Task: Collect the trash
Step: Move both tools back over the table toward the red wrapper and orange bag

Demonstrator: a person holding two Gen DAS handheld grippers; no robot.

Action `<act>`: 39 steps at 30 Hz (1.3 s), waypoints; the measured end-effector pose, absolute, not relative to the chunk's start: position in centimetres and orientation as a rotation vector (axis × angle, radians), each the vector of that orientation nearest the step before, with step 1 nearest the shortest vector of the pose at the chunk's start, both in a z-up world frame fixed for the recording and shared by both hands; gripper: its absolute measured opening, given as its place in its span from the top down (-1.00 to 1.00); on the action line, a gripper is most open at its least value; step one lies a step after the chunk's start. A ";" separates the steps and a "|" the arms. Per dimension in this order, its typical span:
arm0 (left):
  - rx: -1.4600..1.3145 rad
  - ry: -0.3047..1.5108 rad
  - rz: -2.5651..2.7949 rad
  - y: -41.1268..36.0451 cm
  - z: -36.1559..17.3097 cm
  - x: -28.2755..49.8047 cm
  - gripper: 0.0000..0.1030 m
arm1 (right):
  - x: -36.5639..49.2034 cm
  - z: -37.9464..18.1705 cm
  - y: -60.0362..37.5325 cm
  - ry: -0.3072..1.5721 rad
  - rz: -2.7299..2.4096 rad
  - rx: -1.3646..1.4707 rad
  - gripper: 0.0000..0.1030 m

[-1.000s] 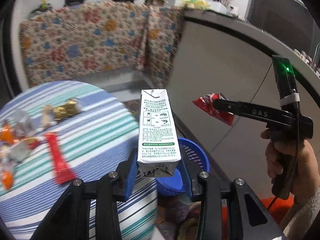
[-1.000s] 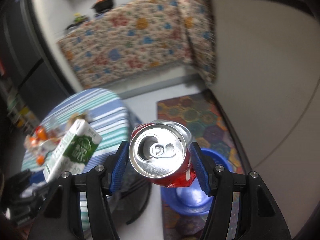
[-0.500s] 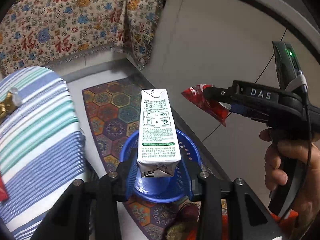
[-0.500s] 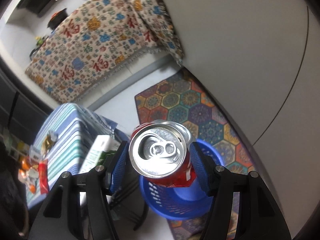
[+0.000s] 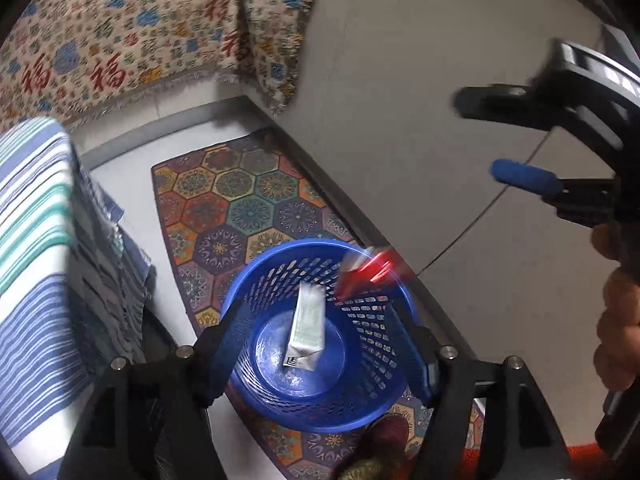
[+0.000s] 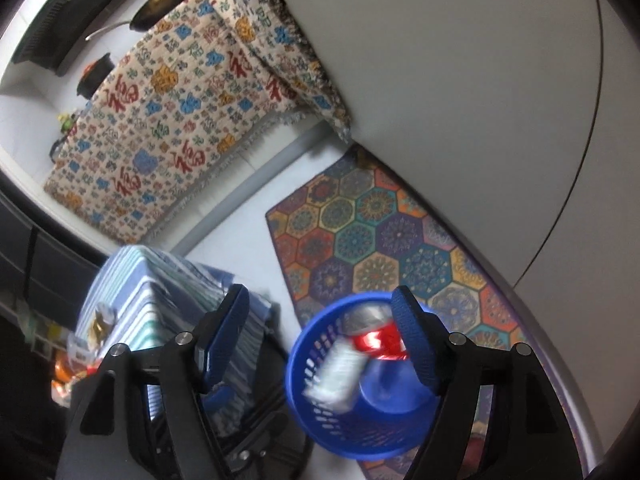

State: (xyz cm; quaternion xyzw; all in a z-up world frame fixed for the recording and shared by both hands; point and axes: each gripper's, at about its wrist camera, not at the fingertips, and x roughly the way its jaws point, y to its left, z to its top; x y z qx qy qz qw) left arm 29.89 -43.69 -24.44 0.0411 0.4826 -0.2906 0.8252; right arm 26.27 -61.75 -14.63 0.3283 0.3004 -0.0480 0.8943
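A blue plastic basket stands on the floor below both grippers; it also shows in the right wrist view. A white milk carton is inside it, blurred in the right wrist view. A red soda can is blurred in mid-air at the basket's rim, also in the right wrist view. My left gripper is open and empty above the basket. My right gripper is open and empty; it also shows in the left wrist view.
A round table with a striped cloth stands left of the basket, with wrappers on it. A patterned hexagon mat lies under the basket. A grey wall is on the right, a floral-draped counter behind.
Both grippers opened above the basket. The milk carton dropped from the left gripper into the basket, and the red can fell from the right gripper toward the rim.
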 end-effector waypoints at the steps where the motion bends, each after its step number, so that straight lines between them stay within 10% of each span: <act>1: 0.070 1.017 -0.615 -43.2 -24.1 29.7 -0.38 | 26.2 -14.3 -61.8 0.610 -0.108 0.672 -0.48; 15: 0.003 0.868 -0.555 -31.1 -15.4 20.5 -0.38 | 25.2 -9.6 -56.0 0.497 -0.122 0.405 -0.60; 39: -0.020 0.942 0.034 -1.9 -19.2 18.2 -0.38 | 23.7 -14.1 -22.7 0.726 0.374 -0.089 -0.63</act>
